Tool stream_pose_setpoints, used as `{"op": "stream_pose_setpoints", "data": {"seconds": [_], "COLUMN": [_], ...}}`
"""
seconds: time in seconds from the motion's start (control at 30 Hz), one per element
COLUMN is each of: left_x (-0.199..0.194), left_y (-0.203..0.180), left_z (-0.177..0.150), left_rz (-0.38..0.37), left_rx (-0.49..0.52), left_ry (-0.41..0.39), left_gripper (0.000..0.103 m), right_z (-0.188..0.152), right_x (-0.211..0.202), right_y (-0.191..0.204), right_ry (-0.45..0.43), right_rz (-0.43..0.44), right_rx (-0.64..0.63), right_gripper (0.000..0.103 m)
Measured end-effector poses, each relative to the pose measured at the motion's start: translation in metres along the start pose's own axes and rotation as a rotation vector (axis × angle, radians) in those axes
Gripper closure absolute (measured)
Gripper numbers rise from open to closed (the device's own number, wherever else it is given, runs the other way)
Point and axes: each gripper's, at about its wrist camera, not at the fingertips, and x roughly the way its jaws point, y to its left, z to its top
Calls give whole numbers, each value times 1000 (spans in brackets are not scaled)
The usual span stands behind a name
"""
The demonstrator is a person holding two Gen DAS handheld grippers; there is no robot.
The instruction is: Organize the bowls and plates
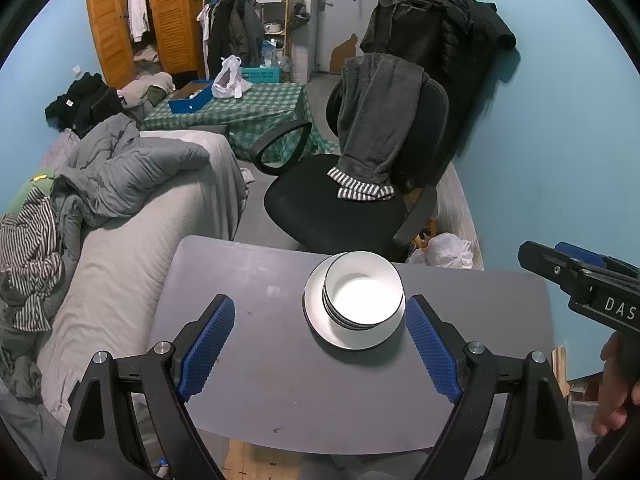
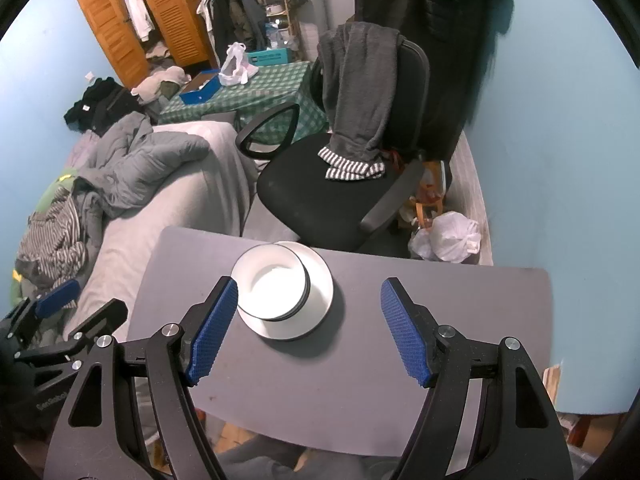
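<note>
**Operator:** Report tool status, both units.

**Technician:** The left tool (image 1: pixel 320 344) is released: its blue pads (image 1: pixel 210 346) stand wide apart with nothing between them and nothing touching them. The right tool (image 2: pixel 308 330) is likewise released, jaws wide, holding nothing. Both hang above the near part of the counter (image 1: pixel 260 380), on the near side of the stack. The stack sits just beyond the right-hand pad of the left tool and just beyond the left-hand pad of the right tool.

**Operator:** Location of the workpiece?

**Technician:** The bowls (image 1: pixel 364 292) are nested and rest on the plate (image 1: pixel 320 316), which lies flat toward the far middle of the counter. Beyond the stack, off the counter, stands a black office chair (image 1: pixel 340 208); a bed (image 1: pixel 132 240) runs along the left of the stack.

**Operator:** Handling characteristics?

**Technician:** Judged from appearance: glazed white ware, probably ceramic. Treat it as rigid, fairly heavy as a stack, slippery on the glaze and liable to chip or break if dropped.

**Operator:** Recommended grip point?

**Technician:** Take a bowl across its rim wall, one pad inside and one outside. The plate offers only its thin raised edge.
</note>
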Motion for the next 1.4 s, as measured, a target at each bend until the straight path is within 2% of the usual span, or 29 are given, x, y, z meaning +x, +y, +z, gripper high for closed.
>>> {"op": "stream_pose_setpoints", "data": {"seconds": [1.4], "left_x": [3], "left_y": [1], "left_z": [1], "left_rz": [8], "left_rx": [2], "left_ry": [30], "left_gripper": [15], "right_z": [0], "right_x": [0], "right_y": [1], "right_ry": [2], "right_rz": [3], "right_rx": [5], "right_gripper": [30]}}
